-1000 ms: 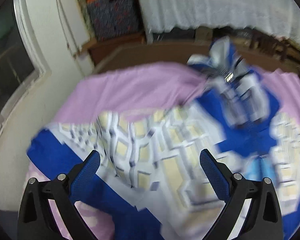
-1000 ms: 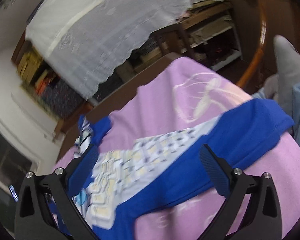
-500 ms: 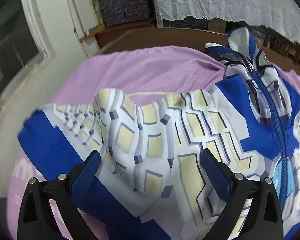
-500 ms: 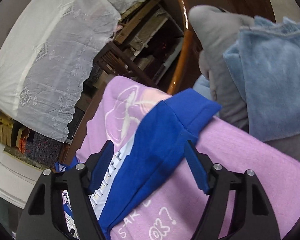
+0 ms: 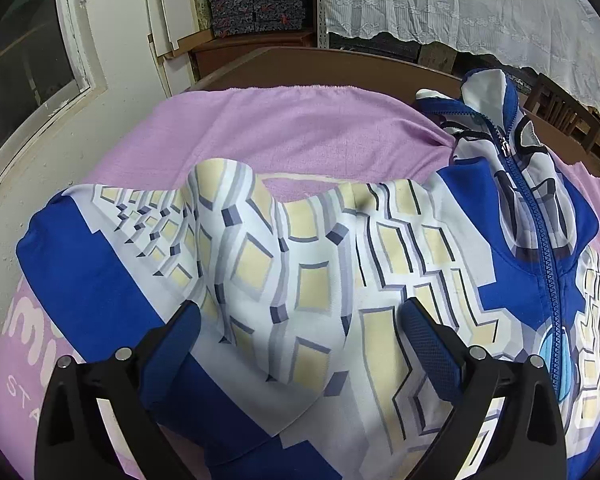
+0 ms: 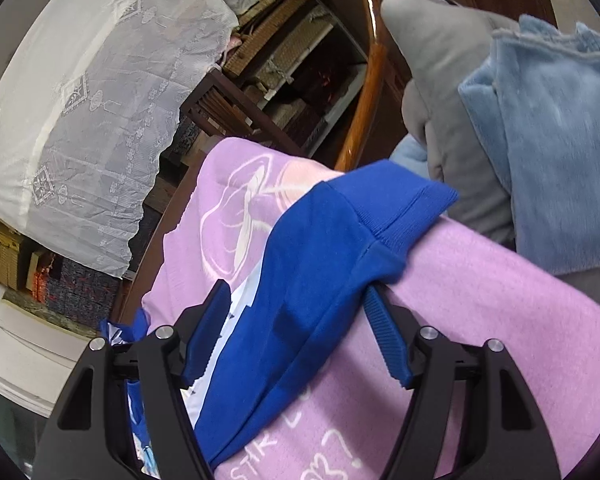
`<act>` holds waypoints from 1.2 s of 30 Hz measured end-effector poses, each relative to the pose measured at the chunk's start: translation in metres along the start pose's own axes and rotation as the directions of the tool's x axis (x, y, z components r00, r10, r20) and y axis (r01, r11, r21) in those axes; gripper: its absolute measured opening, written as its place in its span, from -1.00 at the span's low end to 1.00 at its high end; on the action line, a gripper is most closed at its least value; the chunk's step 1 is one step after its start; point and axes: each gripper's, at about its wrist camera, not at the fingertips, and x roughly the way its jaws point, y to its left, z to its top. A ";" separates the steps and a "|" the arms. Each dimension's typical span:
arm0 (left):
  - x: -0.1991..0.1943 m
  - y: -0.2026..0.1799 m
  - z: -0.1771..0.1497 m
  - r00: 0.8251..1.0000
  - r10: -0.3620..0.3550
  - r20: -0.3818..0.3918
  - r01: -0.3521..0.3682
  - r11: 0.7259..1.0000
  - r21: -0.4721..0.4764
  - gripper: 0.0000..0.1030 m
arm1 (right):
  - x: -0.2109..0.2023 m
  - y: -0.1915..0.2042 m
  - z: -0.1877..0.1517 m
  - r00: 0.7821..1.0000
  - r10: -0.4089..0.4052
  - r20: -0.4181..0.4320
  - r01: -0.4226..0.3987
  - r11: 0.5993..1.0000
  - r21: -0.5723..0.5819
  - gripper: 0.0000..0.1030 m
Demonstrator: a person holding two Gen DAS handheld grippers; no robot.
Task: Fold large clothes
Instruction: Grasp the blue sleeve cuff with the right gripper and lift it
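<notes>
A blue and white zip jacket (image 5: 340, 264) with a yellow block pattern lies spread on a pink blanket (image 5: 292, 128). My left gripper (image 5: 300, 328) is open, low over the patterned sleeve, with its fingers on either side of a raised fold near the blue cuff (image 5: 84, 272). In the right wrist view my right gripper (image 6: 296, 312) is open, its fingers straddling the jacket's other blue sleeve (image 6: 324, 264) close to its ribbed cuff (image 6: 416, 208). Neither gripper holds cloth.
A blue fleece blanket (image 6: 556, 148) and a grey plush (image 6: 440, 72) lie beyond the cuff. A curved wooden bed rail (image 6: 364, 92) and shelves stand behind. A white wall and window (image 5: 28, 64) border the left side; a lace cloth (image 5: 460, 4) hangs at the back.
My left gripper has lowered closer over the patterned sleeve. My right gripper has swung right along the blue sleeve to its cuff, narrowed its opening, and now straddles it.
</notes>
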 end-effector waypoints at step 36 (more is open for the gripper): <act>-0.002 0.002 0.006 0.999 0.038 -0.011 -0.037 0.997 0.064 0.93 | -0.002 -0.003 0.036 0.984 0.038 0.176 -0.041 0.999 0.013 -0.79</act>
